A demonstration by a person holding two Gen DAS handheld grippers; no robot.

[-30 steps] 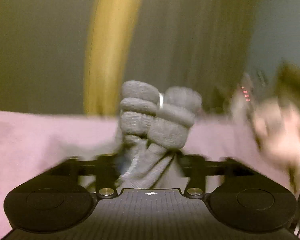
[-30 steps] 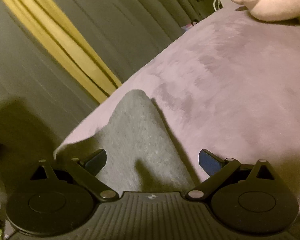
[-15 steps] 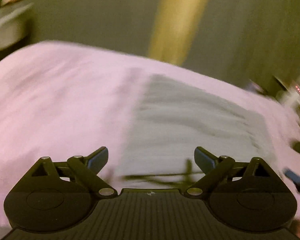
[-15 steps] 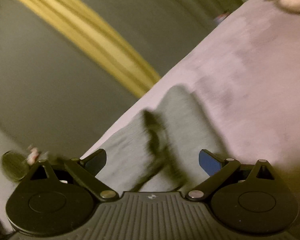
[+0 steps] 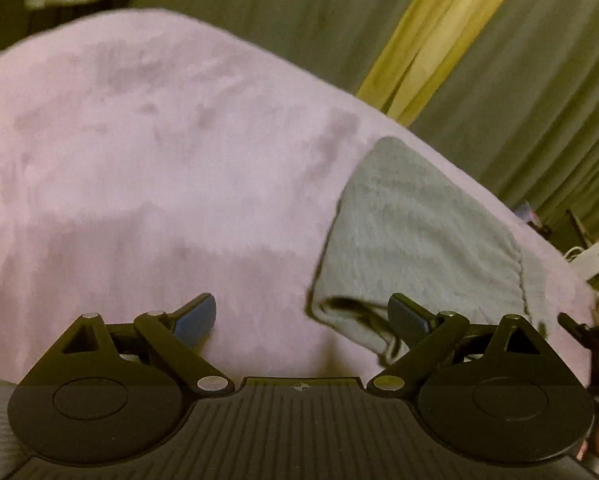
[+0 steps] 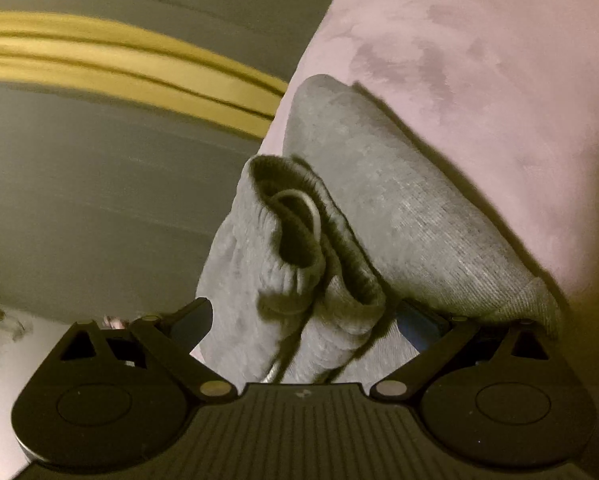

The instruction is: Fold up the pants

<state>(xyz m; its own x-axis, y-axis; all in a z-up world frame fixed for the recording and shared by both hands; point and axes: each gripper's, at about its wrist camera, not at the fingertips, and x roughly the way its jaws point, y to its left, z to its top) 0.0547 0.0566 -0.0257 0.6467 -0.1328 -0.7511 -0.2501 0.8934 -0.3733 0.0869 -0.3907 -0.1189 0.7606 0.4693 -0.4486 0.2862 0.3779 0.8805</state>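
while the grey pants (image 5: 419,236) lie folded at the right of the frame on the pink bed (image 5: 159,160), both left gripper (image 5: 301,316) and right gripper (image 6: 303,320) fingers stand wide, gripping nothing; the ribbed waistband (image 6: 299,240) bunches between the right ones.

Pink plush bedspread (image 5: 147,168) fills most of the left wrist view, nap brushed into darker streaks around 11 o'clock. Same bedspread (image 6: 499,60) at 1–2 o'clock in the right wrist view. Behind it, grey-green pleated curtain (image 5: 299,12) with a yellow curtain panel (image 5: 439,40) at 1 o'clock; in the right wrist view the yellow panel (image 6: 119,64) sweeps across 10 o'clock, blurred. Small clutter with a white box (image 5: 591,260) at 3 o'clock, too small to identify.
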